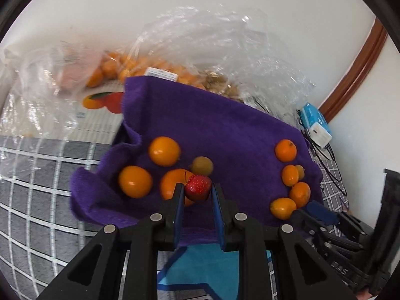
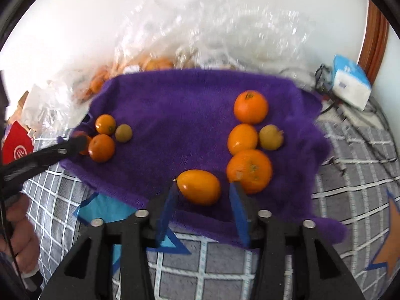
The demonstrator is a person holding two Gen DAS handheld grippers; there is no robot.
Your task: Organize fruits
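The left claw (image 1: 197, 192) clenches a red strawberry (image 1: 198, 188) between its blue-padded fingers at lower centre of the left wrist view, above a purple towel (image 1: 225, 130) spread over a grey checked cloth (image 1: 37, 175). Just behind the strawberry sit three oranges (image 1: 164, 150) and a small yellow-green fruit (image 1: 202, 166). At the right edge of that frame a second cluster of oranges (image 1: 285, 150) lines the towel.

In the right wrist view, the right claw (image 2: 203, 191) stands released, its fingers spread to either side of an oval kumquat (image 2: 199, 186) lying on the towel at lower centre; whether the pads touch it cannot be told. A large orange (image 2: 250, 170) rests just right of it.

Clear plastic bags of fruit (image 1: 140, 67) crowd the top of both frames, and a blue-and-white tissue pack (image 2: 350, 85) lies at upper right.
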